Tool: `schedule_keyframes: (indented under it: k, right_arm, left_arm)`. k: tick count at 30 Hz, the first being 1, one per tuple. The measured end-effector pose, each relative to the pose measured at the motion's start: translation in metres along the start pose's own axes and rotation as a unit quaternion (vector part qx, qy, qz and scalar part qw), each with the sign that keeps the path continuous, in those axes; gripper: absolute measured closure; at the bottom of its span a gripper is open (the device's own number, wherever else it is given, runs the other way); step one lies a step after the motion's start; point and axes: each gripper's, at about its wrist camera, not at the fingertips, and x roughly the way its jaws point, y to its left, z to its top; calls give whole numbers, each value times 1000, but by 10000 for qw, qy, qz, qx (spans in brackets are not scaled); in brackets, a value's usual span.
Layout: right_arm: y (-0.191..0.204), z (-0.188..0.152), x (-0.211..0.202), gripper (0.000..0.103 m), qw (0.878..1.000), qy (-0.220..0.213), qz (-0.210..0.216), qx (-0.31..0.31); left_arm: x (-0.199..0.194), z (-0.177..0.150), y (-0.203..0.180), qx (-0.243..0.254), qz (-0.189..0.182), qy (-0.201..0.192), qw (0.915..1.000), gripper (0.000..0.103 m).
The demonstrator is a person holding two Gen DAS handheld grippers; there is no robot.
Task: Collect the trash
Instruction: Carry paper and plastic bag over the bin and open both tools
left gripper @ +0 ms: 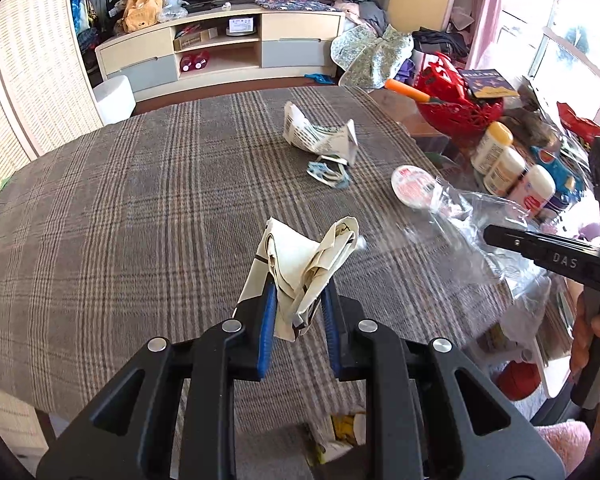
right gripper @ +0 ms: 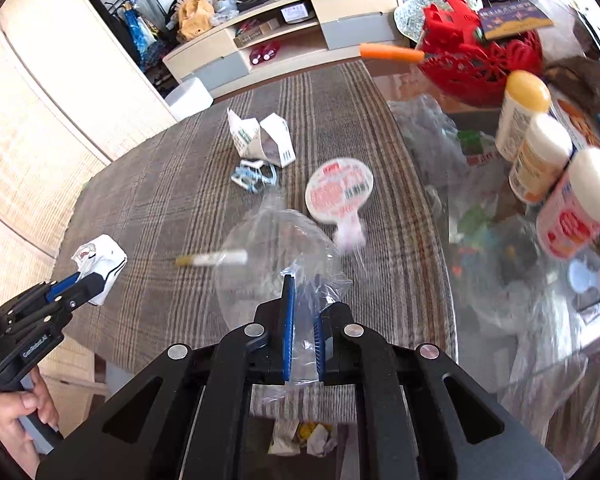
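In the left wrist view my left tongs (left gripper: pixel 300 292) are clamped on a crumpled piece of paper (left gripper: pixel 312 268), low in the centre of the frame, lifted off the plaid-covered desk (left gripper: pixel 120 220). The right wrist view shows my right tongs (right gripper: pixel 304 312) pinched on a clear plastic bag (right gripper: pixel 276 252) at lower centre; the bag is blurred, and a cigarette (right gripper: pixel 212 259) shows at its left edge, though I cannot tell whether it sits inside the film. Still lying on the desk near the frame's middle are a folded printed carton (right gripper: pixel 260 136), a small blue-and-white wrapper (right gripper: pixel 252 178) just beside it and a round pink-printed lid (right gripper: pixel 339 190). Below the tongs, past the desk edge, I make out some scraps (right gripper: pixel 302 438), partly hidden by the gripper body. The right side is a smeared clutter of bottles (right gripper: pixel 540 156) and a red basket (right gripper: pixel 480 68), cut off at the frame's edge.
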Motion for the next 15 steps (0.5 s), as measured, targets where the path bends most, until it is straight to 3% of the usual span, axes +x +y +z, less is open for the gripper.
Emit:
schedule_keyframes:
  k: [3, 15]
  right_arm:
    - [-5, -24, -2, 97, 9999, 146, 87, 10]
    - [-4, -121, -32, 98, 9988, 198, 448, -9]
  left_arm:
    - [-9, -20, -10, -39, -106, 22, 9999, 83]
    - [-29, -118, -40, -369, -566, 212, 9975, 83]
